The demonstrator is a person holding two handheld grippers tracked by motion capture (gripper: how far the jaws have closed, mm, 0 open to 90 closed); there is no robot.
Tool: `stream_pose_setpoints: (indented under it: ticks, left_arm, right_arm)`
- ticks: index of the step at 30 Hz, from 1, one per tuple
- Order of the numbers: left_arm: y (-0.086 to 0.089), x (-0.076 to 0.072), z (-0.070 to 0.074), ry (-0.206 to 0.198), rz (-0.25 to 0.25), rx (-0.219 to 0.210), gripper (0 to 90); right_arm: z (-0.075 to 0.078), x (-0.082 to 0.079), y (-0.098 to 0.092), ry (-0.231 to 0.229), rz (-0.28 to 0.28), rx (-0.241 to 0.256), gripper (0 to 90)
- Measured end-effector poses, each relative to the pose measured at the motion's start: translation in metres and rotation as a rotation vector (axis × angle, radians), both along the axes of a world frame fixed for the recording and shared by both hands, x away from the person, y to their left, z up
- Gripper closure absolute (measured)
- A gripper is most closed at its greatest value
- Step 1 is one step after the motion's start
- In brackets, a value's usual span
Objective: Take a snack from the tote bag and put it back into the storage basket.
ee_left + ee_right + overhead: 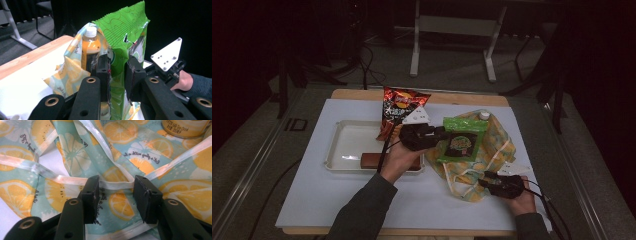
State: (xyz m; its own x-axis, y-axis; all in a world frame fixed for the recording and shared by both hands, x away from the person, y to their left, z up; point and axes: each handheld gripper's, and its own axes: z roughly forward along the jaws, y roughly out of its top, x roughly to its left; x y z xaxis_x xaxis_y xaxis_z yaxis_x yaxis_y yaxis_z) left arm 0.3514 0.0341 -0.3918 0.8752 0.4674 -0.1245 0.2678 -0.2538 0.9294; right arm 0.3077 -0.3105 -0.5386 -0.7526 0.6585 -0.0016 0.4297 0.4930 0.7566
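High view: the left hand-held gripper (pixel 439 133) holds the green snack bag (pixel 460 142) over the lemon-print bag (pixel 492 145) on the bench (pixel 312 200).

Left gripper view: jaws clamp the snack bag, beside the bottle (pixel 90 47).

Right gripper view: the right hand-held gripper (pixel 116 195) stands released around the bag's white trim (pixel 115 185). Packing seems underway; next, pinch the trim to widen the opening.

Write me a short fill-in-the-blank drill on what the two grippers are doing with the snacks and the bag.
1. The left gripper is shut on the ____ snack packet.
2. The bottle in the lemon-print bag has a ____ cap.
3. The right gripper has its jaws ____ over the bag's strap.
4. The red chip bag leans at the white ____.

Missing words: green; white; open; tray
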Motion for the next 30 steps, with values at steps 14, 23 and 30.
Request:
stream_pose_setpoints:
  ticks: [14, 23, 30]
  left_arm:
    - [0.022, -0.001, -0.005, -0.013, 0.008, -0.001, 75.2]
    - [0.039, 0.0, -0.008, -0.011, 0.037, -0.005, 75.2]
    - [0.054, 0.001, -0.012, -0.008, 0.064, -0.009, 75.2]
  right_arm:
    - [0.0, 0.0, 0.0, -0.001, 0.0, -0.001, 56.1]
    - [0.0, 0.0, 0.0, -0.001, 0.001, -0.001, 56.1]
    - [0.0, 0.0, 0.0, -0.002, 0.001, -0.001, 56.2]
